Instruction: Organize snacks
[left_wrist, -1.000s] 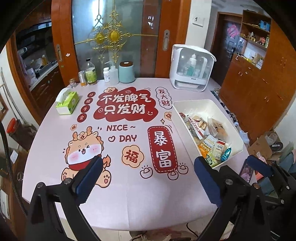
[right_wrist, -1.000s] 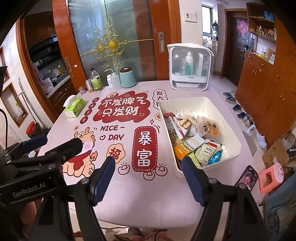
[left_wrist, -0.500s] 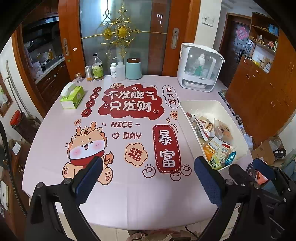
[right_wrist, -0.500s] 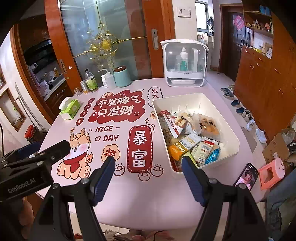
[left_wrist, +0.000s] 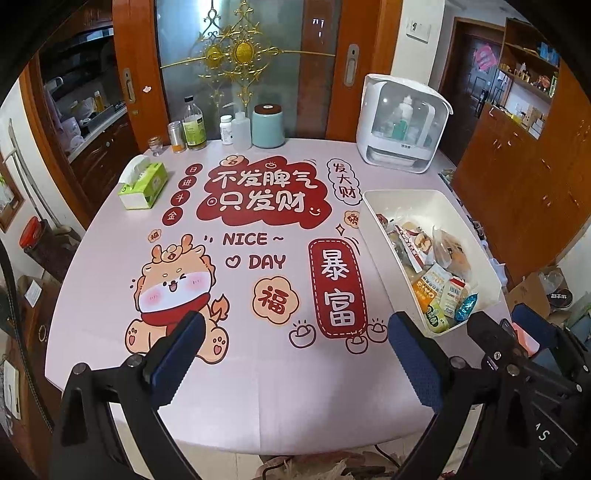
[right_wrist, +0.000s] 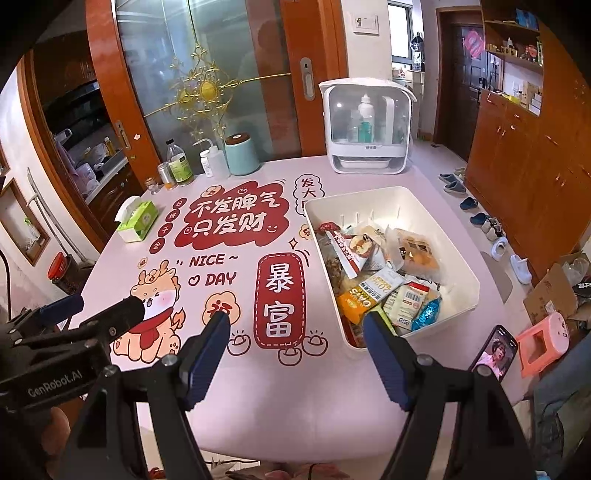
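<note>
So, right hand-held gripper (right_wrist: 295, 343): released, empty; reach right into bin (right_wrist: 465, 266) for top snack packet (right_wrist: 373, 286).
Left hand-held gripper (left_wrist: 291, 354): released, empty; hold clear.

- You were working in a home dining room, at a table (left_wrist: 258, 406) under a pink cloth printed with a cartoon dragon and lucky phrases
- Behind it, you had a sliding glass door (right_wrist: 207, 81) in a wooden frame, with kitchen counters past it
- Slippers (right_wrist: 452, 184) lay on the floor beside wooden cabinets (right_wrist: 532, 177)
- A tissue box (left_wrist: 144, 184), bottles and a white bin of snacks (right_wrist: 461, 258) sat on the table
</note>
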